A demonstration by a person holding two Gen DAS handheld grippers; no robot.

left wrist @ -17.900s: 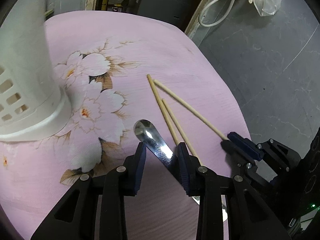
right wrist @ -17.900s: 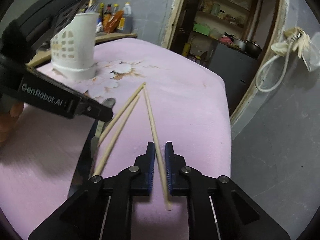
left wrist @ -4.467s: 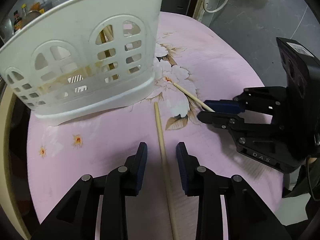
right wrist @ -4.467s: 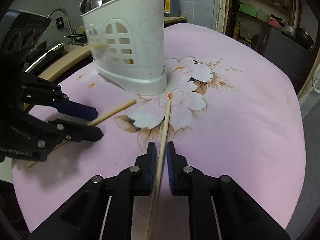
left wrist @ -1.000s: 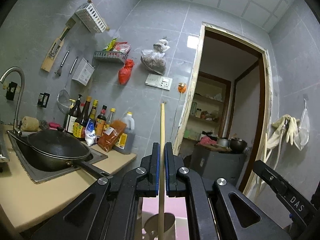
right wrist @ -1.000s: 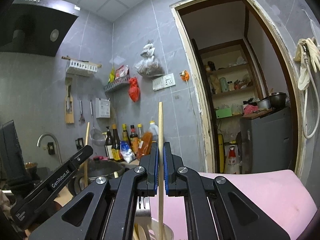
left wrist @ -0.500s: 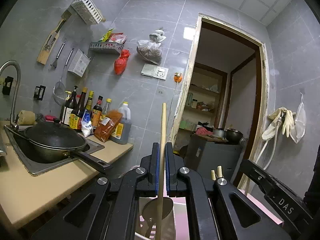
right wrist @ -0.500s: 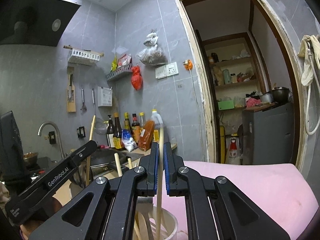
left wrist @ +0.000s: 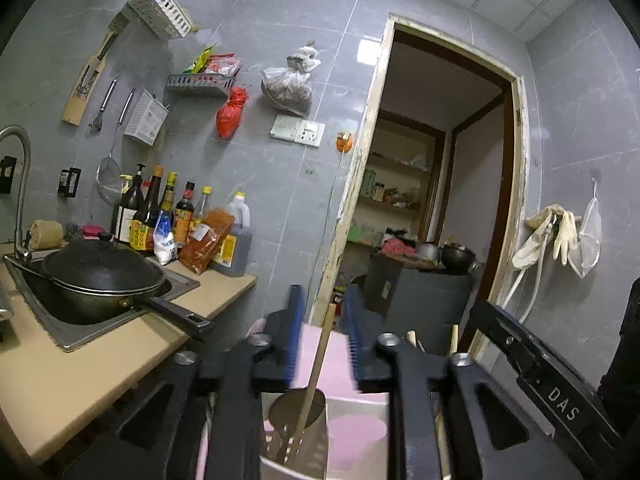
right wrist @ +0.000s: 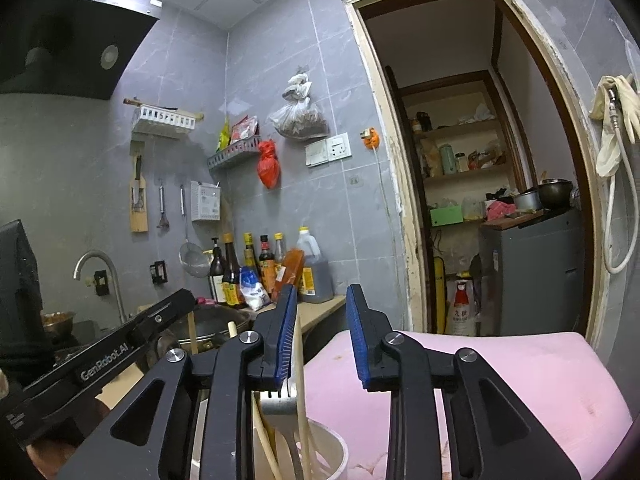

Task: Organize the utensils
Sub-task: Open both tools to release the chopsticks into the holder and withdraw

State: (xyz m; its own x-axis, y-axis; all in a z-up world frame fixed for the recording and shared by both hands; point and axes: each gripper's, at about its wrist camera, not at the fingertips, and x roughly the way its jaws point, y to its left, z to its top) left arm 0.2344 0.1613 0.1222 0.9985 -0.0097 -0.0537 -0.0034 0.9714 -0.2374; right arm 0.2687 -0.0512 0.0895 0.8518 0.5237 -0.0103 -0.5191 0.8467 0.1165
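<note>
Both the left gripper and right gripper stand parted, gripping nothing, directly above the holder, each released chopstick leaning near-upright inside it.

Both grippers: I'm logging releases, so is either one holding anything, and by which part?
Nothing is held. The left gripper and right gripper are open; each wooden chopstick stands loose in the white utensil holder.

White capitals "DAS" stand on the black housing of the right gripper, seen from the left wrist. White lettering "GenRobot.AI" runs along the black housing of the left gripper, seen from the right wrist. Bottle labels are too small to read.
</note>
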